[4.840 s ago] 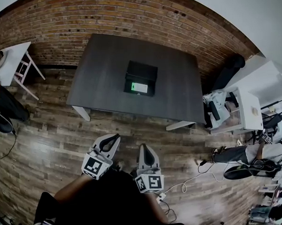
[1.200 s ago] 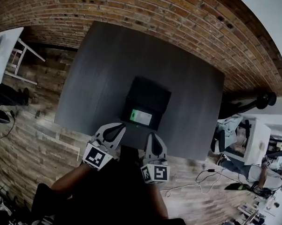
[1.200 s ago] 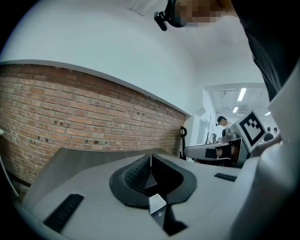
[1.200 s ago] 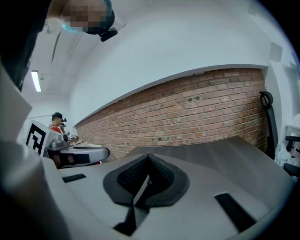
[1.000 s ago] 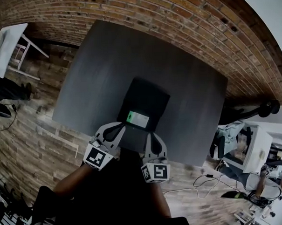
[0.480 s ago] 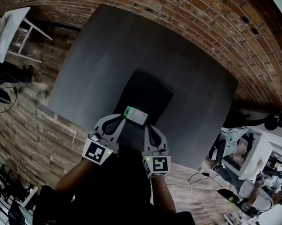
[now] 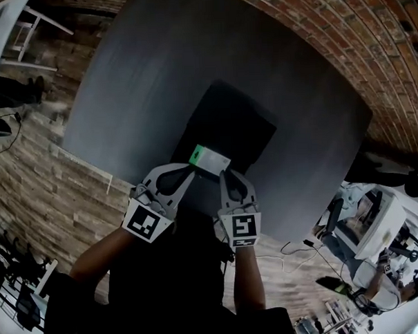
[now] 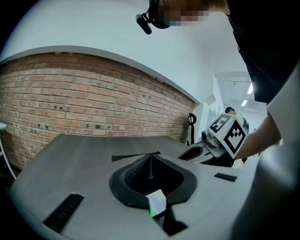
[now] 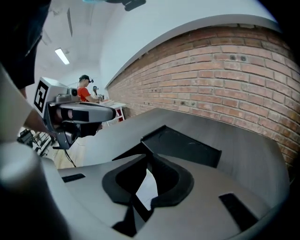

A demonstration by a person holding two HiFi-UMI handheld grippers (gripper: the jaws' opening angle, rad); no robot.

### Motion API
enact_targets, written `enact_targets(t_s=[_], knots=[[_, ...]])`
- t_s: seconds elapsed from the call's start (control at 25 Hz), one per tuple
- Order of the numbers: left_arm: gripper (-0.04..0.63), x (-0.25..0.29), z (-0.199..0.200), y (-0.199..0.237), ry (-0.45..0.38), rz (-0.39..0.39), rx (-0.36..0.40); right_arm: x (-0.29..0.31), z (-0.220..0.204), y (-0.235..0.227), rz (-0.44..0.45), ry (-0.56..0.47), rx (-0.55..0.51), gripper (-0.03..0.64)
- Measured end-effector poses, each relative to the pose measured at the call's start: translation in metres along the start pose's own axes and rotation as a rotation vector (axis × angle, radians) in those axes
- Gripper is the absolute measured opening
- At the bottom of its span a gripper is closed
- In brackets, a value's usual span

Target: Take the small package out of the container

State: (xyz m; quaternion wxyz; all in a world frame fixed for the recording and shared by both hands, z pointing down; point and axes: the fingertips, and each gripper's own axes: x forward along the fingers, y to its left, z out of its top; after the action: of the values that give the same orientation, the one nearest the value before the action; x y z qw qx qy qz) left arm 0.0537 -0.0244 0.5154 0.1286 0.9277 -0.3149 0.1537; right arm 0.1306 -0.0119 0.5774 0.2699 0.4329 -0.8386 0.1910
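A black open container point(image 7: 238, 123) lies on the dark table point(image 7: 143, 76). A small white package point(image 7: 210, 156) with a green edge rests in the container's near end. My left gripper point(image 7: 189, 171) and right gripper point(image 7: 226, 173) hover side by side over that near edge, tips flanking the package without touching it. Both are shut and hold nothing. In the left gripper view the package point(image 8: 157, 203) shows through the gap below the shut jaws, with the right gripper point(image 8: 206, 145) alongside. In the right gripper view the container point(image 9: 187, 146) lies just ahead and the package point(image 9: 148, 190) shows through the jaws' opening.
A brick wall point(image 7: 327, 33) runs behind the table. Wooden floor point(image 7: 36, 177) lies left of the table's near edge. A white side table point(image 7: 9, 26) stands at the upper left and white furniture point(image 7: 377, 225) at the right. A person in red point(image 9: 85, 92) stands far off.
Both grippers have moved forward and down over the table, from its near edge to the container's near end. The package now lies between their tips. Both jaws stayed shut.
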Motion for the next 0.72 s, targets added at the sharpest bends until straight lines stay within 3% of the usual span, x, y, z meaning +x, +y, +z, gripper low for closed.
enact_targets(t_s=[0.04, 0.12, 0.72], knots=[[0.04, 0.002, -0.004, 0.001, 0.006, -0.004, -0.002, 0.005, -0.006, 0.0, 0.008, 0.028, -0.021, 0.031], [0.04, 0.006, -0.01, 0.004, 0.013, -0.01, -0.012, 0.016, -0.019, 0.001, 0.037, 0.095, -0.057, 0.123], [0.04, 0.032, -0.041, 0.024, 0.033, -0.04, -0.082, 0.065, -0.093, -0.003, 0.208, 0.445, -0.28, 0.242]])
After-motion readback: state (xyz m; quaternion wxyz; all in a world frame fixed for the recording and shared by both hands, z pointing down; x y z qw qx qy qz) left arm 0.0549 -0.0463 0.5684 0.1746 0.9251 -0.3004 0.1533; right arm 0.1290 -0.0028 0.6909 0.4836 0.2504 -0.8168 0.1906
